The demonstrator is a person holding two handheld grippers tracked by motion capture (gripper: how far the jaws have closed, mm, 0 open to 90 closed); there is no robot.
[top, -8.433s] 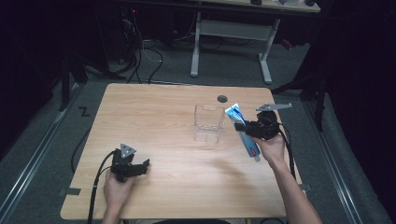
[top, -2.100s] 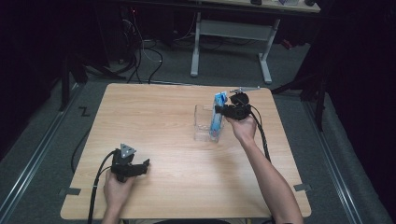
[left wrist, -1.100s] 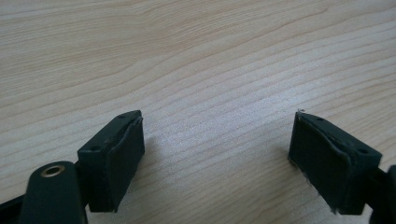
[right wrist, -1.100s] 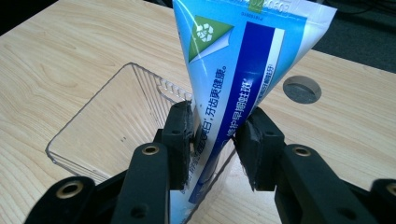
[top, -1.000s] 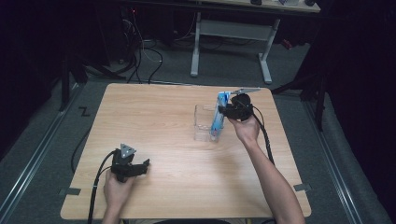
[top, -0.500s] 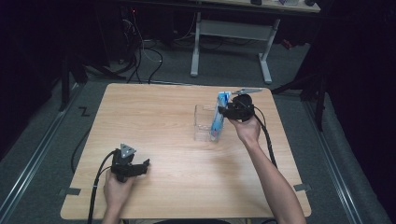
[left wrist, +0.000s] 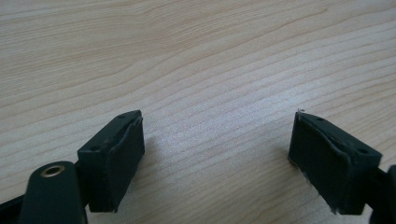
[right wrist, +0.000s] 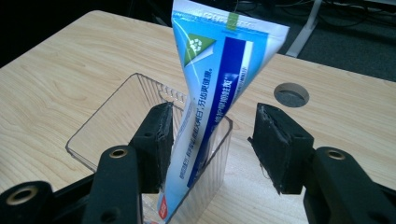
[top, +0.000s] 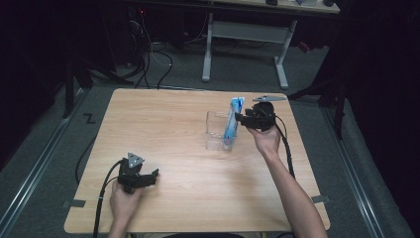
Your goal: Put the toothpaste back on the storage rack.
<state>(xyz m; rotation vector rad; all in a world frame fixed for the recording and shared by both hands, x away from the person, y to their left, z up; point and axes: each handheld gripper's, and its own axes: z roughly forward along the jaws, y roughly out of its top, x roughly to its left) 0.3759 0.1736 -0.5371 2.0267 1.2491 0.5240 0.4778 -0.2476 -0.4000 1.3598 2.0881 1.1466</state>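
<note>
Toothpaste tube (right wrist: 212, 93) (upright) against bin (right wrist: 100, 135) corner

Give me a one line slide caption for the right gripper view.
Open right gripper around a blue-and-white toothpaste tube standing upright in a clear plastic container on the wooden table.
</note>
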